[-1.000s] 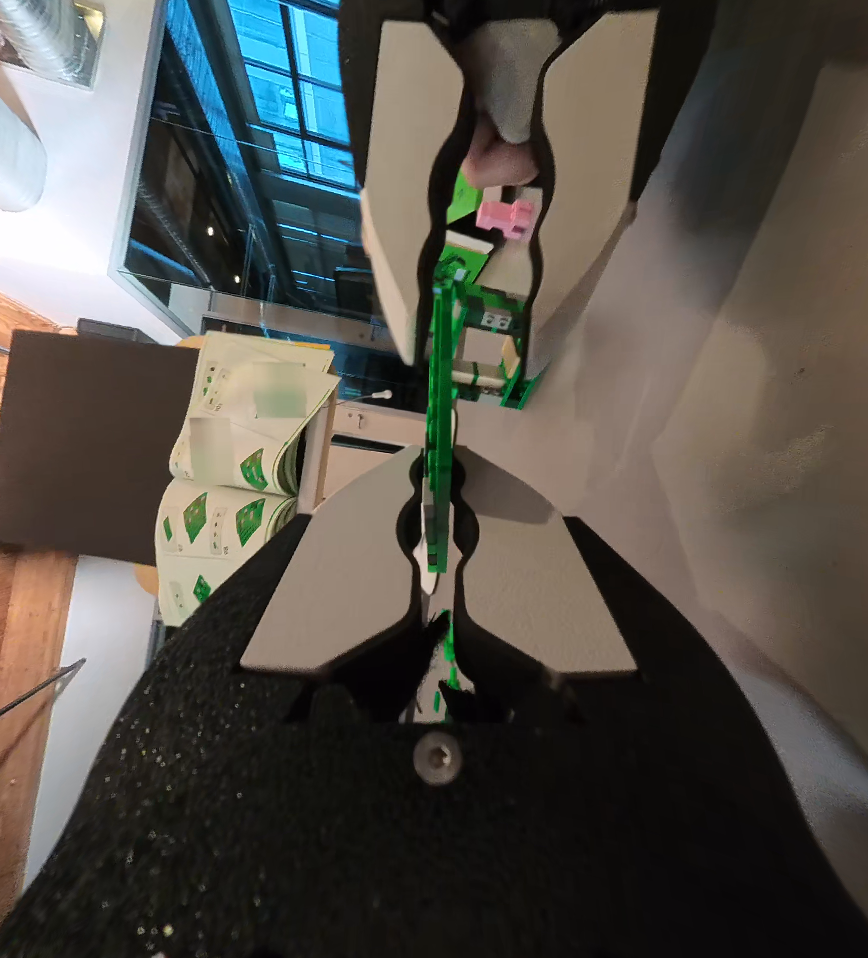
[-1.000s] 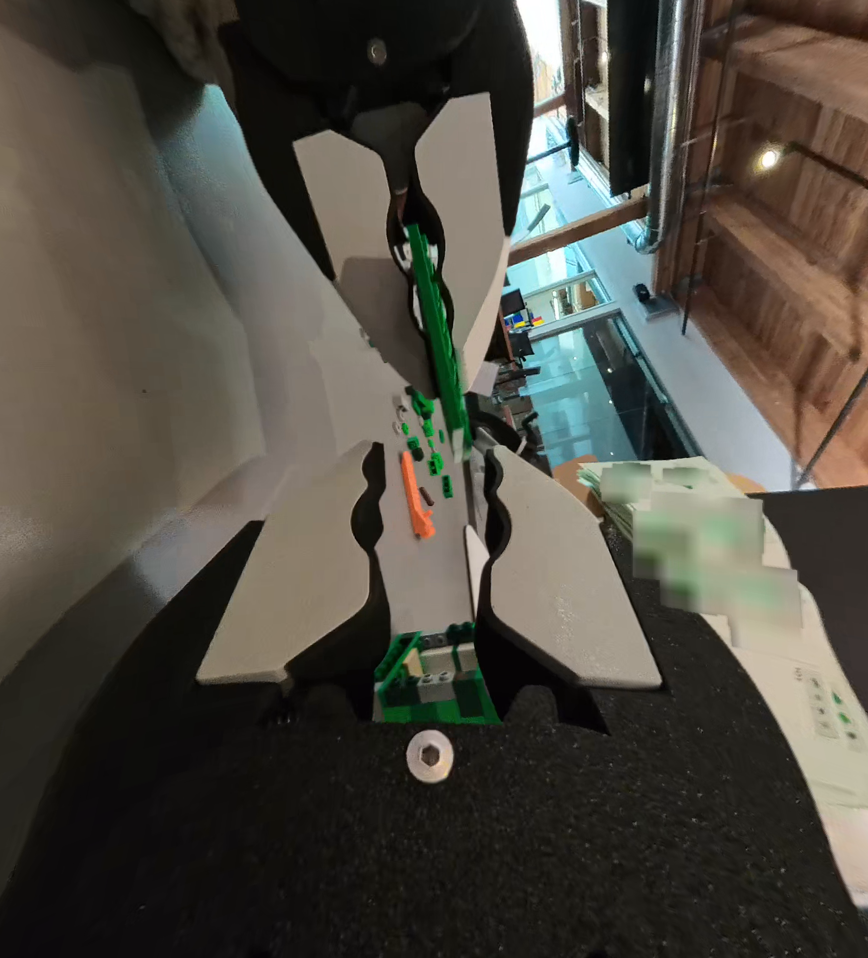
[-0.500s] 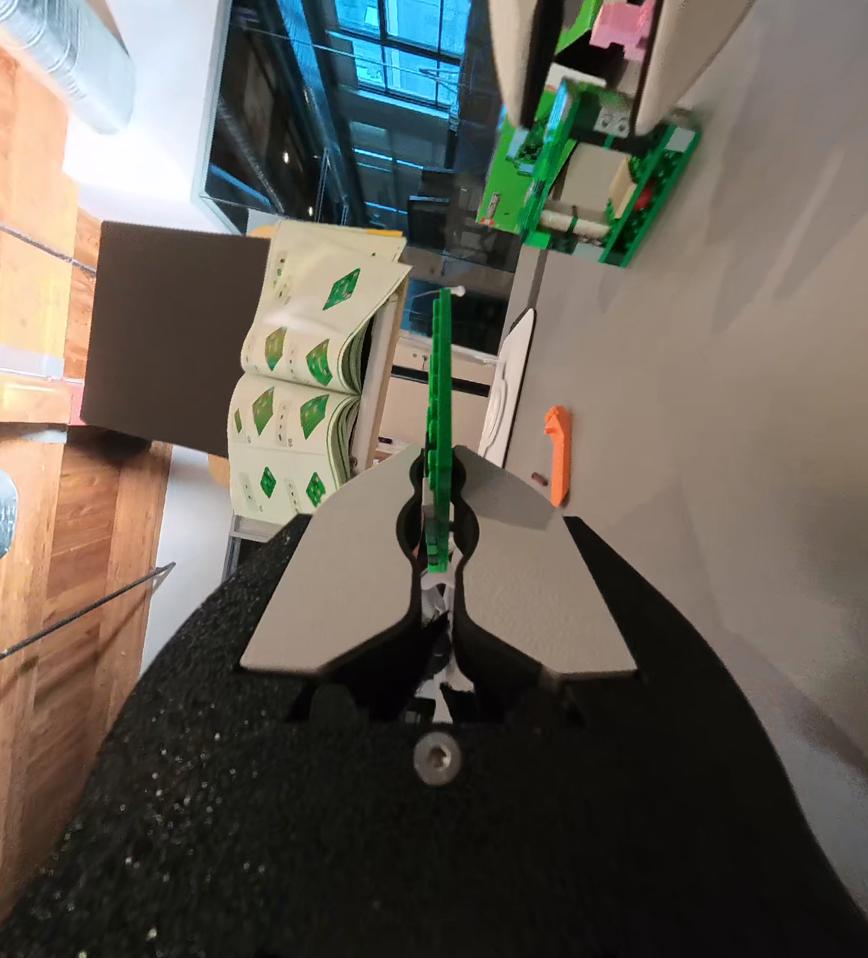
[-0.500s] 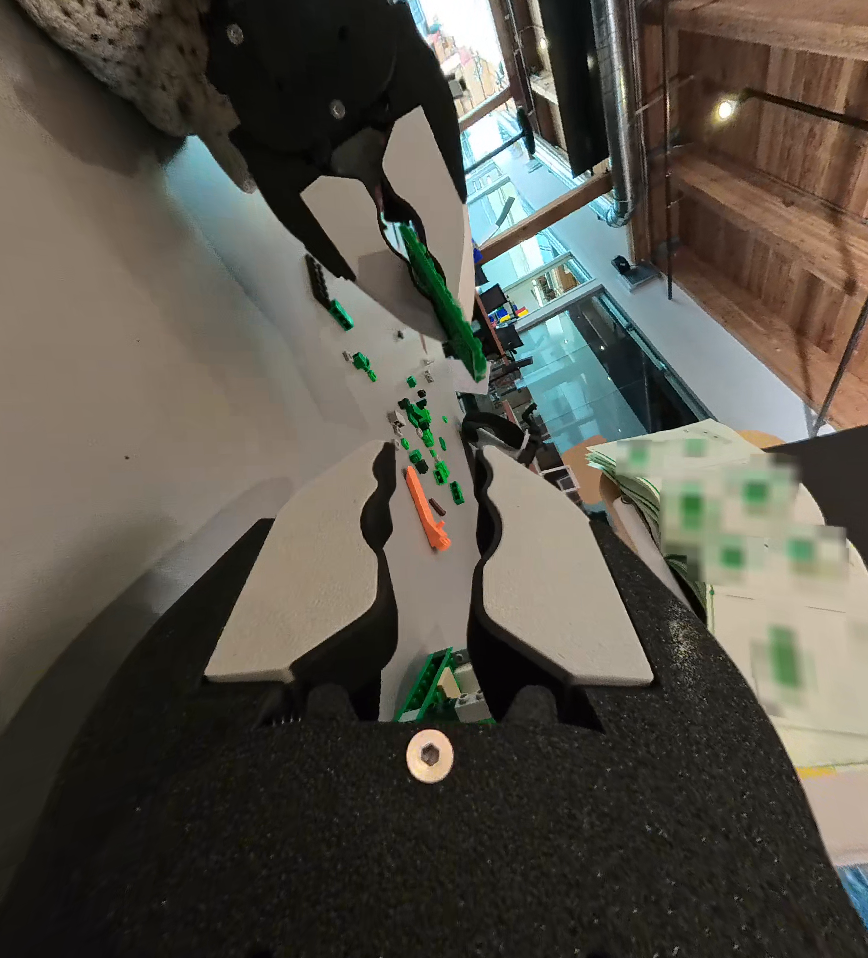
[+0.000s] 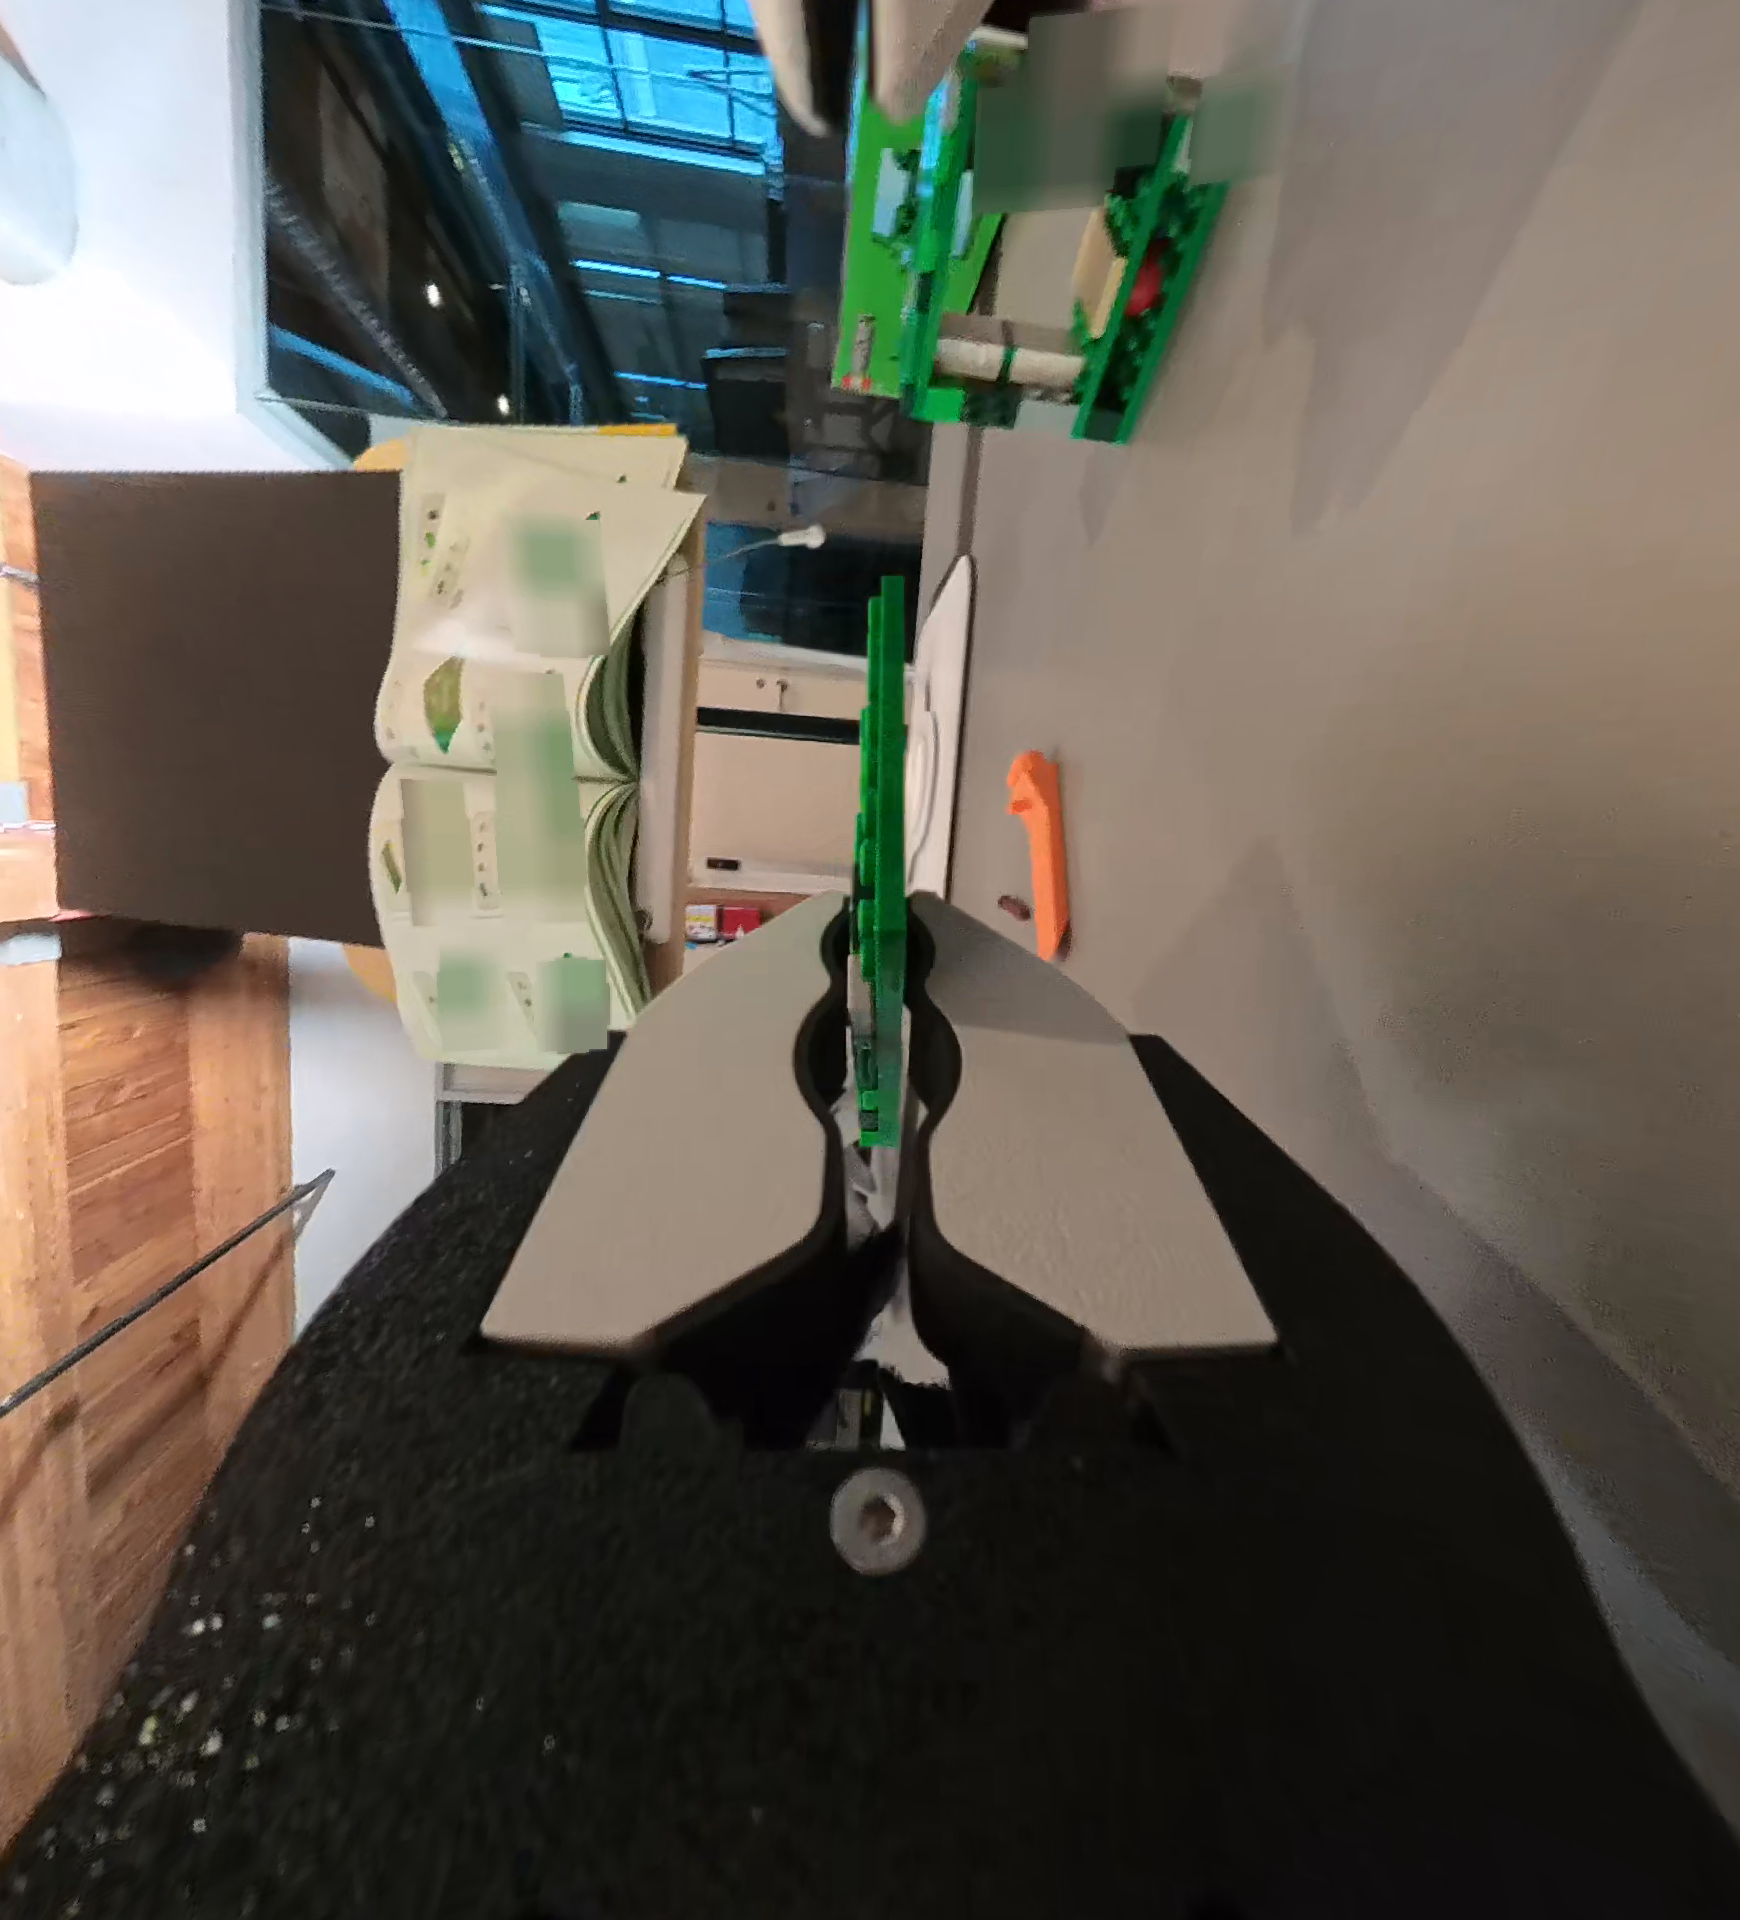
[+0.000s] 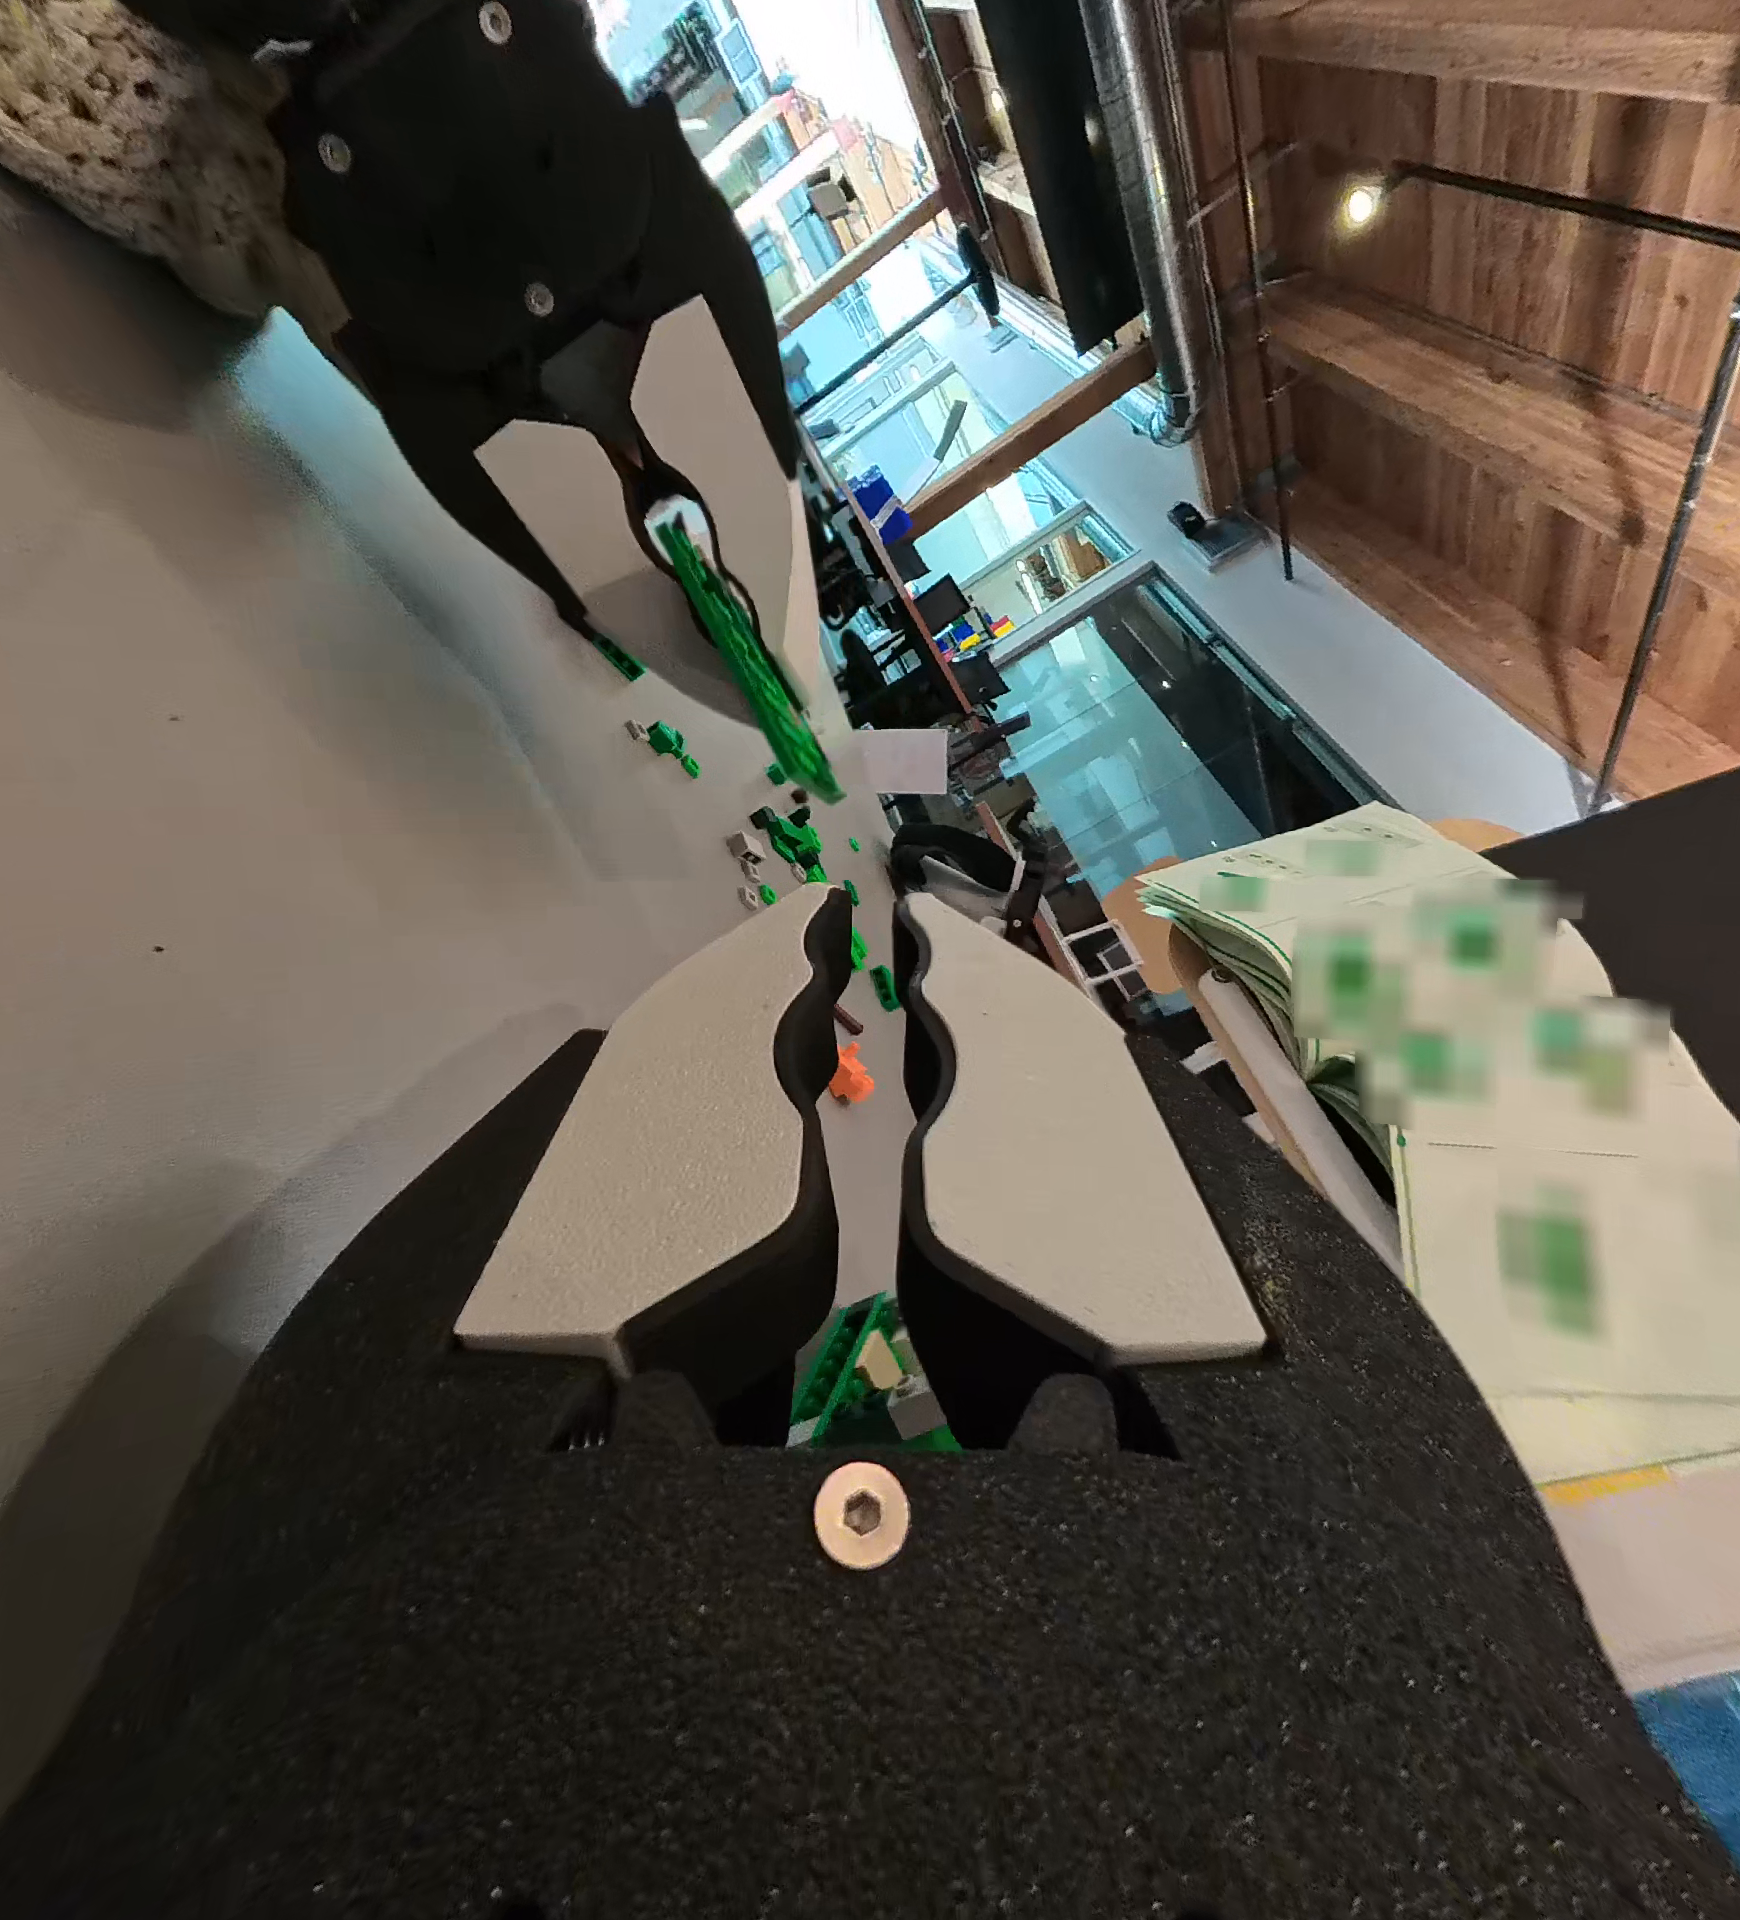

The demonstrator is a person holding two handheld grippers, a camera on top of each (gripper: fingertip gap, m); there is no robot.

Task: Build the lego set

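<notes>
My left gripper is shut on a thin green plate, seen edge-on and sticking out forward past the fingertips. A partly built green lego model is at the top of the left wrist view, held off the grey table by my right gripper's fingers. In the right wrist view my right gripper is nearly closed, with the model deep between its fingers. The left gripper with the green plate is farther off, apart from the model.
Several small green and grey loose pieces lie scattered on the table. An orange brick separator lies near them. An open instruction booklet stands against a dark board at the table's far side. A white flat object lies beside the plate.
The two grippers have moved apart. The green plate was close against the model between the right fingers one second ago; now it is clear of it, still in my left gripper.
</notes>
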